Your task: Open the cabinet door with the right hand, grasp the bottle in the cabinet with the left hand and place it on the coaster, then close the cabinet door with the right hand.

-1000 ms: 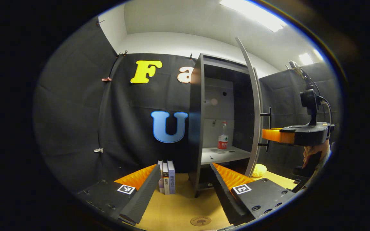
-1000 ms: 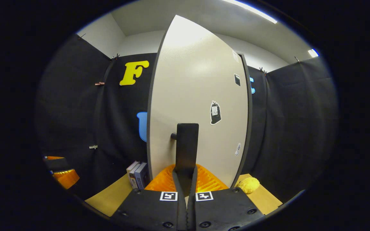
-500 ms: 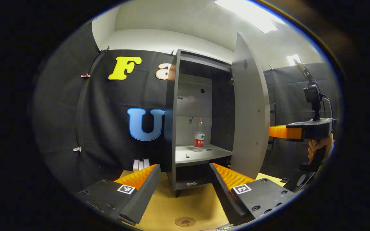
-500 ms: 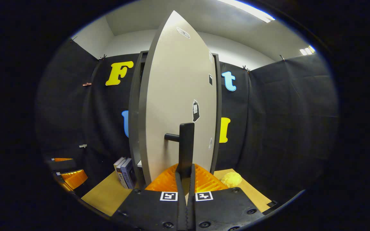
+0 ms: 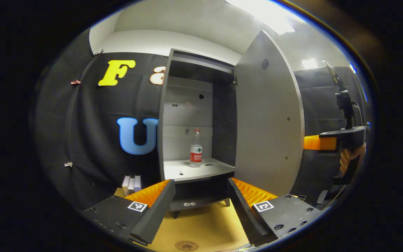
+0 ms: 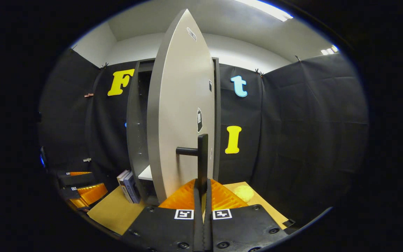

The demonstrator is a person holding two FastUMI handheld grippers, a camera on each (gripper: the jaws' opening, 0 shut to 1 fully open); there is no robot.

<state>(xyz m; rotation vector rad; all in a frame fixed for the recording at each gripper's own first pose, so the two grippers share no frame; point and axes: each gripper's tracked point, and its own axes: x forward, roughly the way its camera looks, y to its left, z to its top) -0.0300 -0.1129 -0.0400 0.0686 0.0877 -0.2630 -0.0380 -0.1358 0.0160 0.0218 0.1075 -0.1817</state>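
Standing upright on the grey cabinet's shelf (image 5: 201, 169), near its back edge, clear plastic bottle with red label (image 5: 196, 152). Grey cabinet door (image 5: 268, 115) swung wider than a second ago. Right gripper (image 6: 202, 190) fingers clamped on black bar handle (image 6: 201, 159). Left gripper (image 5: 201, 196) fingers apart, facing shelf. Round brown coaster (image 5: 186, 245) at tan tabletop's near edge.

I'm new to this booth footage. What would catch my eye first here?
The tall cabinet door swung wide open, with the right tongs clamped on its handle. Then the lone bottle upright on the cabinet shelf, straight ahead of the open left tongs.
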